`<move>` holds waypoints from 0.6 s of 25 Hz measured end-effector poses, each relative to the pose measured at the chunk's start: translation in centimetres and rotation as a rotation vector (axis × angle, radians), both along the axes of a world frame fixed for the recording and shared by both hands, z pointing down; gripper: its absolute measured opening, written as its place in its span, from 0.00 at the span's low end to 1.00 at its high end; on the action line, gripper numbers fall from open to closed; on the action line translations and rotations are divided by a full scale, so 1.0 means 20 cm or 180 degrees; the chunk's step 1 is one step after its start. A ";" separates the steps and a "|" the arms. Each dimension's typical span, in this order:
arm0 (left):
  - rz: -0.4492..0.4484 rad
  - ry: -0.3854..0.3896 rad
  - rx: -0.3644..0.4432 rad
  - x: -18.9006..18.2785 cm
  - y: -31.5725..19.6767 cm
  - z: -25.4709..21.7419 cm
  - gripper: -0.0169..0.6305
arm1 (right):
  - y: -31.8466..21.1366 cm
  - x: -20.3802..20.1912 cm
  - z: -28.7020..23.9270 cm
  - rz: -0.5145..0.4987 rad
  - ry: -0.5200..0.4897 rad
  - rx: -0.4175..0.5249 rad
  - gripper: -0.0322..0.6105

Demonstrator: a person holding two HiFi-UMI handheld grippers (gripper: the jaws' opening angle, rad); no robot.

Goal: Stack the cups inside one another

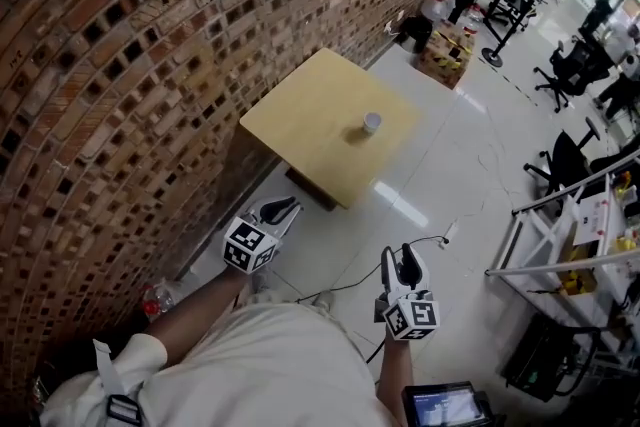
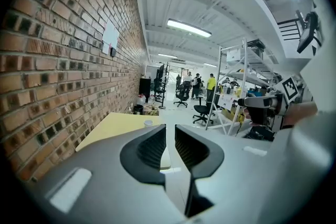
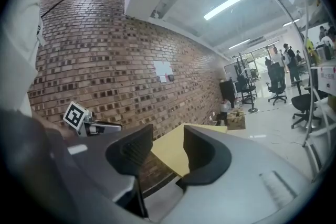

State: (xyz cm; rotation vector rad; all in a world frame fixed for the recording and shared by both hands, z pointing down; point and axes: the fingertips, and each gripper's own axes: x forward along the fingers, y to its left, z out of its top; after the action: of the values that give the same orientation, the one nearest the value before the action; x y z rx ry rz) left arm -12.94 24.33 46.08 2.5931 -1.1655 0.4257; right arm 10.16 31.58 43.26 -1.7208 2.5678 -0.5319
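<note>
Brick wall (image 1: pixel 120 65), glossy white floor (image 1: pixel 450 170), wooden table (image 1: pixel 305 120), black office chairs (image 1: pixel 562 75)

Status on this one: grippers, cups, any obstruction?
Left gripper barely open, empty. Right gripper open, empty. White cup on the table, both grippers short of it. No obstruction seen.
</note>
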 end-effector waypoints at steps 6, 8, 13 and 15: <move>0.0105 -0.0053 -0.0081 -0.06 0.03 0.10 0.14 | 0.04 -0.01 0.09 0.0117 0.0048 -0.0125 0.32; 0.0145 -0.0051 -0.0052 -0.05 -0.02 0.09 0.14 | -0.03 -0.01 0.05 0.0070 0.0173 -0.0076 0.19; 0.0222 -0.0064 -0.0091 -0.02 -0.07 0.08 0.14 | -0.11 -0.05 -0.06 -0.0022 0.0342 -0.0028 0.10; 0.0261 -0.0057 -0.0110 0.00 -0.06 0.08 0.14 | -0.10 -0.05 -0.08 -0.0007 0.0353 -0.0028 0.09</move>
State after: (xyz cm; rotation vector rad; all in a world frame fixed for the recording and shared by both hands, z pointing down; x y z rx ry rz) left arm -12.86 23.09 47.75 2.6192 -1.0506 0.4829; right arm 9.14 29.56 41.68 -1.8000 2.6450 -0.4611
